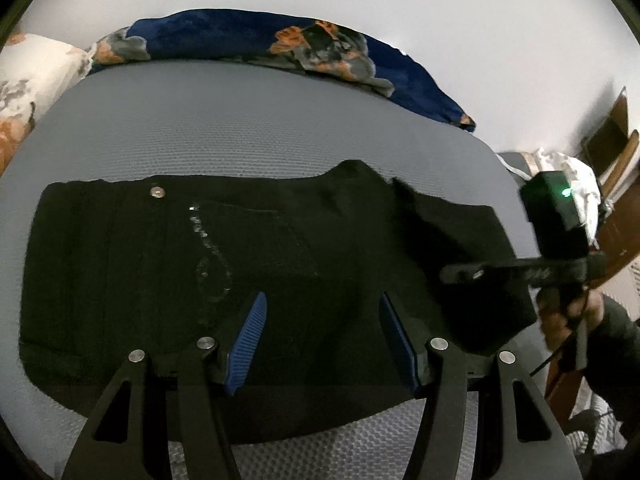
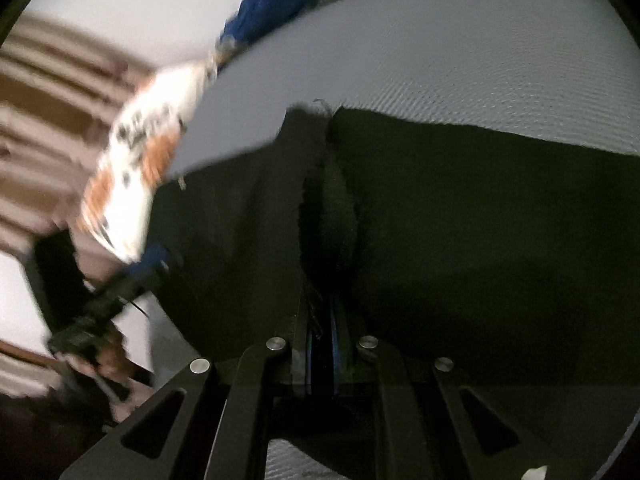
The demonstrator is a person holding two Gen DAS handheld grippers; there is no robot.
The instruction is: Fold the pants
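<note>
Black pants (image 1: 160, 272) lie spread across a grey mattress (image 1: 240, 136), with a metal button and a sparkly trim near the waist. My left gripper (image 1: 322, 298) hovers over their near edge, open, its blue pads apart with nothing pinched. My right gripper (image 2: 322, 320) is shut on a raised ridge of the black pants (image 2: 480, 220), and the cloth runs up into its closed pads. In the left wrist view the right gripper (image 1: 460, 274) reaches in over the right end of the pants, held by a hand. The right wrist view is motion-blurred; the left gripper (image 2: 120, 284) shows at its left.
A dark blue floral blanket (image 1: 280, 40) is bunched along the far edge of the mattress. A white and orange floral pillow (image 1: 24, 76) lies at the far left. Brown wooden furniture (image 1: 616, 216) stands past the right edge of the bed. A white wall lies behind.
</note>
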